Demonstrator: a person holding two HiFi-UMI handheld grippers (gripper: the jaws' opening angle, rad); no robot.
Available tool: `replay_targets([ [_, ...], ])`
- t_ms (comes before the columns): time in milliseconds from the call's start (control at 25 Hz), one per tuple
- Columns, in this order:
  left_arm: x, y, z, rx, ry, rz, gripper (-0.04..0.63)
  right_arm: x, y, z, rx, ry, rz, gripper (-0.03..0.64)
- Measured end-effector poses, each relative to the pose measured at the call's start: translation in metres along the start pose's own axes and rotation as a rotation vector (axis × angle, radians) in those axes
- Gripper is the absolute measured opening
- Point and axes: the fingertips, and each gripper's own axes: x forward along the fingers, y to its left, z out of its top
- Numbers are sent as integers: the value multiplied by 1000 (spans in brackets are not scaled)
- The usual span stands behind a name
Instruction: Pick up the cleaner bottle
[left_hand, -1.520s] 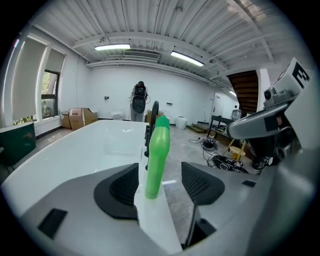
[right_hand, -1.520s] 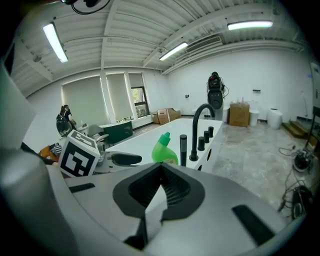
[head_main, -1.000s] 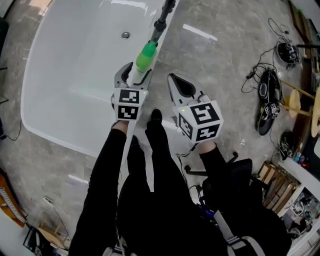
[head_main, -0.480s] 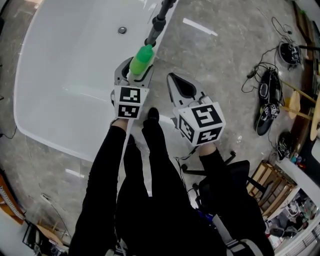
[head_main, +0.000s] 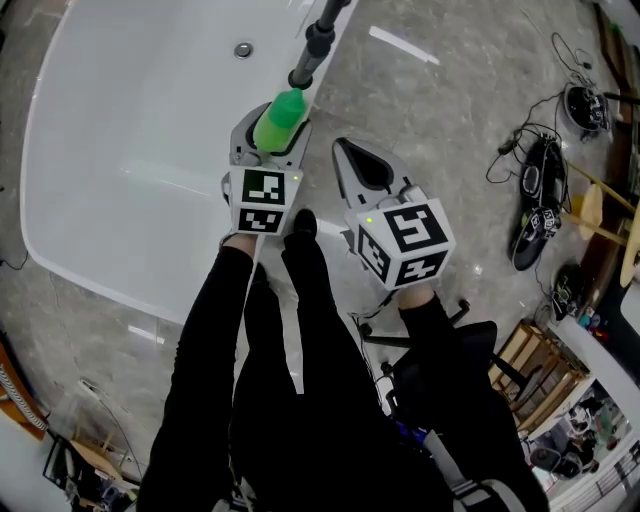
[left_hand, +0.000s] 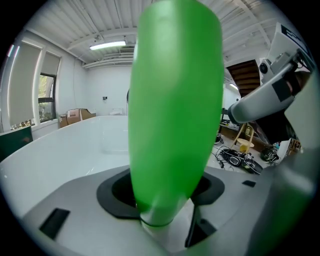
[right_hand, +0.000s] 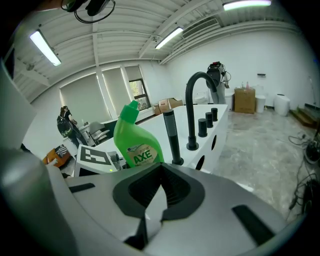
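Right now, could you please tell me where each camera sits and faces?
Head view: on the person's head, facing steeply down at the bathtub; shows sleeves, left hand-held gripper, right hand-held gripper.
Left gripper view: on that gripper, along jaws shut on the green bottle.
Right gripper view: on that gripper, over shut, empty jaws toward the tap.
Shared: all show the green bottle.

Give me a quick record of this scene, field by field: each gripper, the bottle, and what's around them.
Left gripper: shut on the cleaner bottle
Right gripper: jaws together, nothing between them, beside the left one and apart from the bottle
Cleaner bottle: green, roughly upright, neck up
Surroundings: white bathtub, with a black faucet at its rim; grey floor
Task state: bottle is in the grasp
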Motion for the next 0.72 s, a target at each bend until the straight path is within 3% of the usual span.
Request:
replay_targets([
  [720, 5, 3, 1, 52, -14, 34, 212, 13, -1, -5, 0, 26, 17, 2],
])
